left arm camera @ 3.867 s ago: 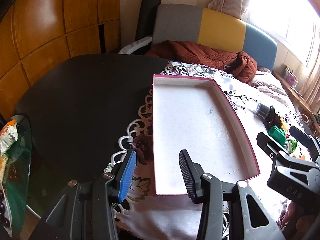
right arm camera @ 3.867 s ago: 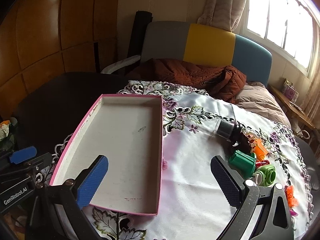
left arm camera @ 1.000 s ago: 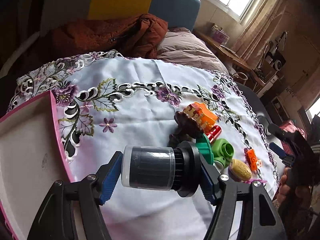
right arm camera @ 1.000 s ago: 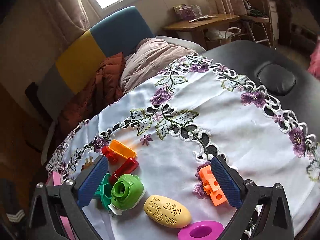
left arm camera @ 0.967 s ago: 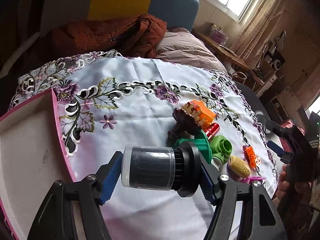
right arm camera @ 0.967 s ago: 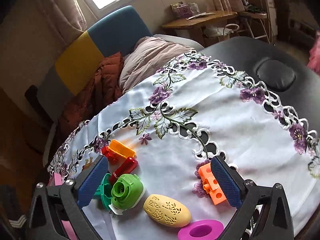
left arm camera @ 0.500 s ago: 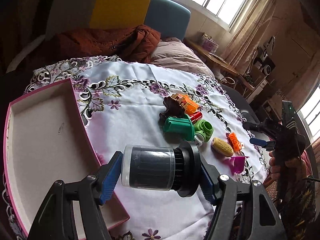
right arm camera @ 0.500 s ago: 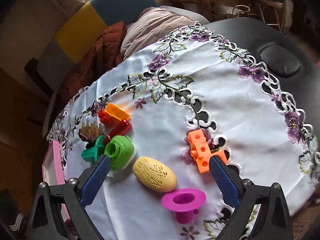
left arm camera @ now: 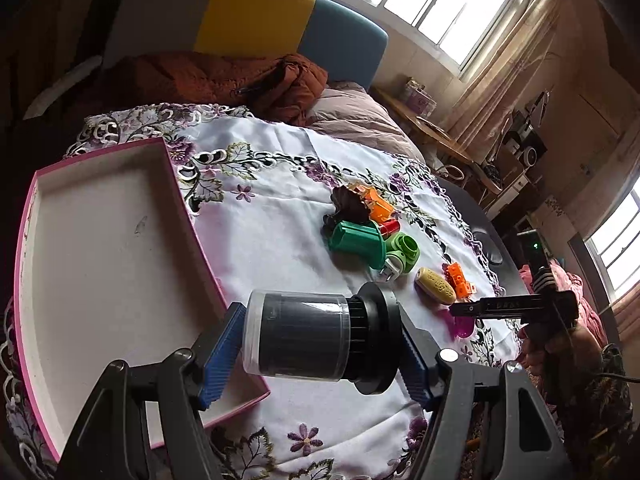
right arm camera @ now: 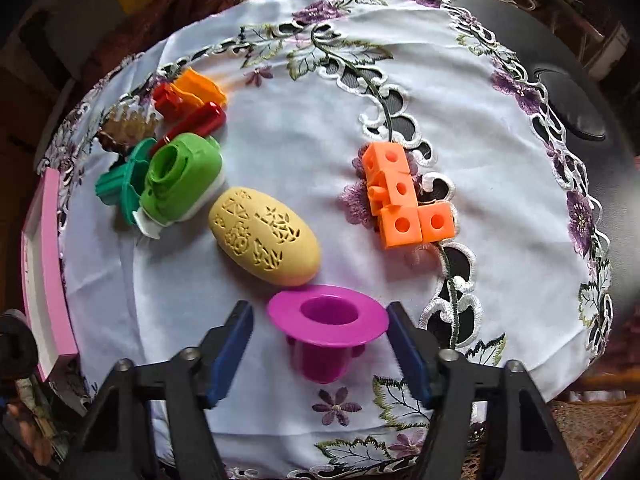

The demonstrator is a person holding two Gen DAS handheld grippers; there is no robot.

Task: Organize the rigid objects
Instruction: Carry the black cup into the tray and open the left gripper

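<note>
Clear plastic over a dark core, with a black ribbed cap and flange at one end: the cylindrical jar [left arm camera: 316, 340] lies sideways in the left gripper [left arm camera: 320, 354], clamped end to end between the two blue-padded fingers [left arm camera: 222, 354], held up above the white embroidered tablecloth [left arm camera: 280, 208] near the front right corner of the pink-rimmed tray [left arm camera: 188, 220], whose pale floor shows nothing in it. Beyond the jar on the cloth sits a cluster of toys: a dark green flanged piece [left arm camera: 358, 242], a light green toy camera [left arm camera: 402, 250], a brown spiky piece [left arm camera: 348, 204] and an orange block [left arm camera: 376, 204] behind them, then a yellow patterned oval [left arm camera: 434, 285] and a set of orange linked cubes [left arm camera: 458, 278] toward the cloth's right edge. In the right wrist view, the magenta hat-shaped cup [right arm camera: 328, 334] stands brim-up between the fingers of the right gripper [right arm camera: 320, 350]; the jaws are spread to either side of its brim, the right pad about at the brim's edge and the left one a little apart, so it is released rather than gripping. Just behind the cup lies the yellow oval [right arm camera: 264, 236], with the light green camera [right arm camera: 180, 178] and dark green piece [right arm camera: 120, 182] to its left, the orange cubes [right arm camera: 404, 200] to the right, and a strip of the pink tray wall [right arm camera: 50, 256] at the far left.
</note>
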